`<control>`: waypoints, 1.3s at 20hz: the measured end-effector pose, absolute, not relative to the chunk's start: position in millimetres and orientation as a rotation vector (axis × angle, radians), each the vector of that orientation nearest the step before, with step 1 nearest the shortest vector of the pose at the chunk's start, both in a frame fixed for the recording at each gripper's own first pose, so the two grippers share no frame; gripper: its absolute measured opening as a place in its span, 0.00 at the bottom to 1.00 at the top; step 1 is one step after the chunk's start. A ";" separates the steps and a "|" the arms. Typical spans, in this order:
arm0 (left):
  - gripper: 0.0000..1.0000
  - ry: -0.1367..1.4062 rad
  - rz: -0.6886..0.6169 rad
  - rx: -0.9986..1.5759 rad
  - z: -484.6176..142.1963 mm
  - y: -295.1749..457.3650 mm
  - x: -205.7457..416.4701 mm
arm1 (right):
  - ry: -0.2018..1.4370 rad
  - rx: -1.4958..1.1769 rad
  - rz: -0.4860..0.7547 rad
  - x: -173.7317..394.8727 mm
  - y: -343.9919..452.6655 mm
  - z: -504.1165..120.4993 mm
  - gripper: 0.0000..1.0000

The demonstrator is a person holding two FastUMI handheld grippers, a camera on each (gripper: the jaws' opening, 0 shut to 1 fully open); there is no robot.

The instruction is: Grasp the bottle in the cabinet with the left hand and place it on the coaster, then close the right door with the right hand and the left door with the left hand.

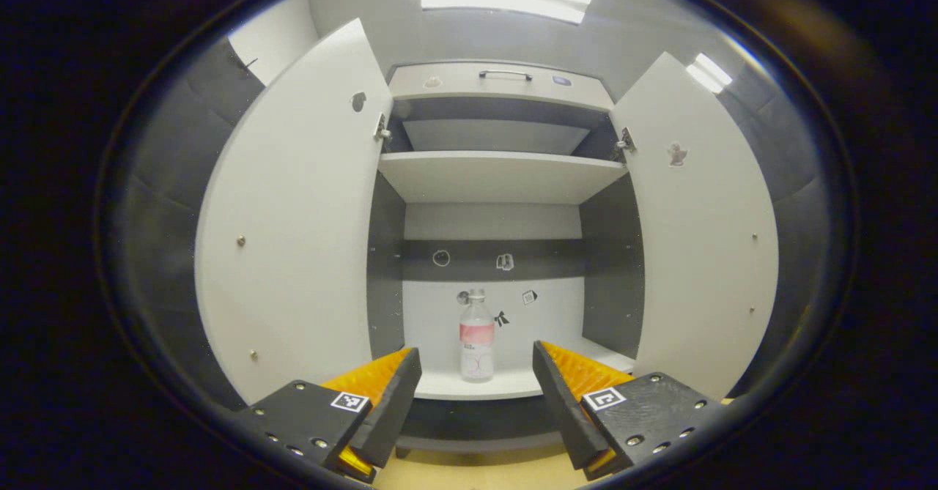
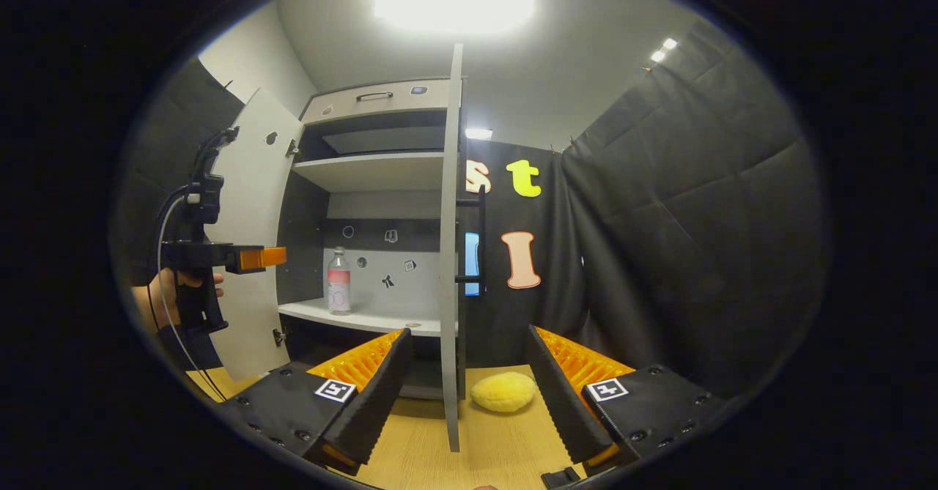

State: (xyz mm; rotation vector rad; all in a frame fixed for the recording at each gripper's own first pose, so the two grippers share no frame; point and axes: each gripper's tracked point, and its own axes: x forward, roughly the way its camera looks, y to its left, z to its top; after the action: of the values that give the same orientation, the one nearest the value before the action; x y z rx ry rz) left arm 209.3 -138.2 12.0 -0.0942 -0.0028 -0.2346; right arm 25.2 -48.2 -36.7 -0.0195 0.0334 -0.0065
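Facing the open cabinet [image 1: 491, 175], the left tool [image 1: 476, 395] stood with its fingers spread wide and nothing between them, well short of the bottle [image 1: 476, 336]. The right tool [image 2: 465, 395] was likewise wide and empty, low over the wooden bench [image 2: 410, 446], with the edge of the cabinet's right door [image 2: 451, 255] showing between its fingers and a soft yellow lump [image 2: 503, 391] lying on the bench just beyond that door. The bottle stood upright on the cabinet's lower shelf [image 1: 506, 384], near its middle and close to the back wall, between the left door [image 1: 293, 219] and the right door, both swung open. It looked like clear thin plastic with liquid inside, so probably light, smooth and somewhat squashy; a moderate squeeze across the labelled body, below the neck, seemed the safest hold. Its pink-and-white label carried print too small to read. Small stickers on the cabinet's back wall were also illegible.
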 end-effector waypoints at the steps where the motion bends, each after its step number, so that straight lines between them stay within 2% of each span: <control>1: 0.90 -0.002 -0.242 -0.093 8.3 -141.2 218.5 | 0.036 -0.026 -0.017 27.5 -47.3 -37.9 0.98; 5: 0.90 0.009 -0.263 -0.098 -5.2 -148.2 265.9 | 0.045 -0.035 -0.065 32.9 -47.7 -40.0 0.96; 6: 0.90 0.014 -0.267 -0.104 -9.2 -150.0 277.2 | 0.045 -0.039 -0.080 34.0 -48.3 -40.8 0.98; 11: 0.90 0.044 -0.296 -0.108 -31.8 -162.4 322.2 | 0.060 -0.056 -0.143 39.3 -50.5 -45.3 0.96; 13: 0.90 0.054 -0.308 -0.107 -42.0 -170.4 339.1 | 0.067 -0.063 -0.165 40.1 -50.4 -48.1 0.98; 15: 0.89 0.071 -0.318 -0.106 -52.2 -177.3 356.2 | 0.075 -0.068 -0.185 41.8 -51.0 -50.9 0.96; 26: 0.90 0.145 -0.320 -0.109 -96.7 -196.3 424.0 | 0.113 -0.075 -0.247 48.8 -49.6 -61.5 0.98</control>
State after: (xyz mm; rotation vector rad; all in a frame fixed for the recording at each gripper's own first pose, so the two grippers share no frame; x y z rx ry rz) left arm 424.0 -196.3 -96.7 -0.1089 0.1449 -0.3202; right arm 48.8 -49.6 -61.5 -0.0748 0.1133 -0.2470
